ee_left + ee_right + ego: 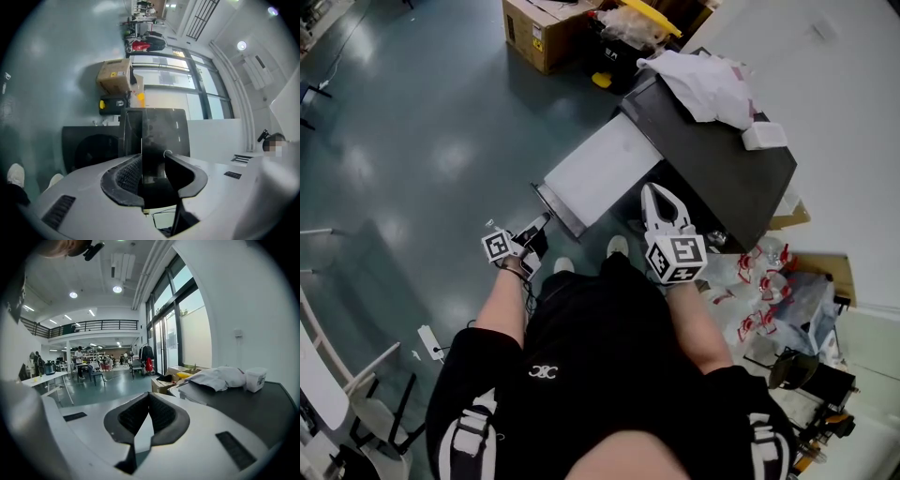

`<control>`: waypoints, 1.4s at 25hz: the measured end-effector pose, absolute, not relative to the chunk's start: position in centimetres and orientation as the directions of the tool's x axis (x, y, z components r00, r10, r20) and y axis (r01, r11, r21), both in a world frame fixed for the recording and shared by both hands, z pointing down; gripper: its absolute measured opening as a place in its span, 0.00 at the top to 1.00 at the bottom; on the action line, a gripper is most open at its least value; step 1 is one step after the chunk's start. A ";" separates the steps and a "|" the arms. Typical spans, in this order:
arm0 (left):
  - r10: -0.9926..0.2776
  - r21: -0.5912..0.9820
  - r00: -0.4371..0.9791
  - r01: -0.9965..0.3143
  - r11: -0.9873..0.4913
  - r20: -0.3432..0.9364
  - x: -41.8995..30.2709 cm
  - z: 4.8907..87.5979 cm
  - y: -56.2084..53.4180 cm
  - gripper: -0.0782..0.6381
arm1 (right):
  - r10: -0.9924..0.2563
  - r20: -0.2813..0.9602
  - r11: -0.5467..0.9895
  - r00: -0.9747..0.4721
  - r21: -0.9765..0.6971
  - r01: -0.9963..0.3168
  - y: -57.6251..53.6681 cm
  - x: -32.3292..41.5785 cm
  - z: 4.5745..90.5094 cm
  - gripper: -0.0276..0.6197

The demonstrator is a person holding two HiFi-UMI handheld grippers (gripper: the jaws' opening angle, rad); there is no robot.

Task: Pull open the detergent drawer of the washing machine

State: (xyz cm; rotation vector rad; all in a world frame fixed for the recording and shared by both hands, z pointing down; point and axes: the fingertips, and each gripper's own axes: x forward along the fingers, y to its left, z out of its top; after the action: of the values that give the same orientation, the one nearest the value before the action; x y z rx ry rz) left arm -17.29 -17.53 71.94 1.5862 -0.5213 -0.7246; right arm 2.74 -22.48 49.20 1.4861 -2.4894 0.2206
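In the head view the washer (712, 159) shows only its top; its front under the drawer (600, 173) is hidden. The left gripper (542, 227) at the drawer's outer end is too small to tell contact. A cloth (703, 84) covers the washer's back corner. In the right gripper view the washer's right side is cut off, and the people (78, 356) beyond it are too small to make out.

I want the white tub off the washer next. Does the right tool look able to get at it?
Probably yes: the right tool, shut and empty, hovers by the washer; only bare top lies between it and the tub, cloth beside.
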 end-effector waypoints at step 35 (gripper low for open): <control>-0.993 -0.067 0.063 -0.995 -0.070 0.103 -27.6 38.8 -18.2 0.89 | -0.880 -0.051 0.472 -0.472 0.019 -0.881 -22.6 -2.7 38.6 0.95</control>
State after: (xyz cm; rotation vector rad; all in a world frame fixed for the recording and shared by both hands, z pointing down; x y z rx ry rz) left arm -27.55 -18.21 38.76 2.2753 -2.1272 0.1887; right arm -2.68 -22.62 38.57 1.6306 -2.7239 -0.0682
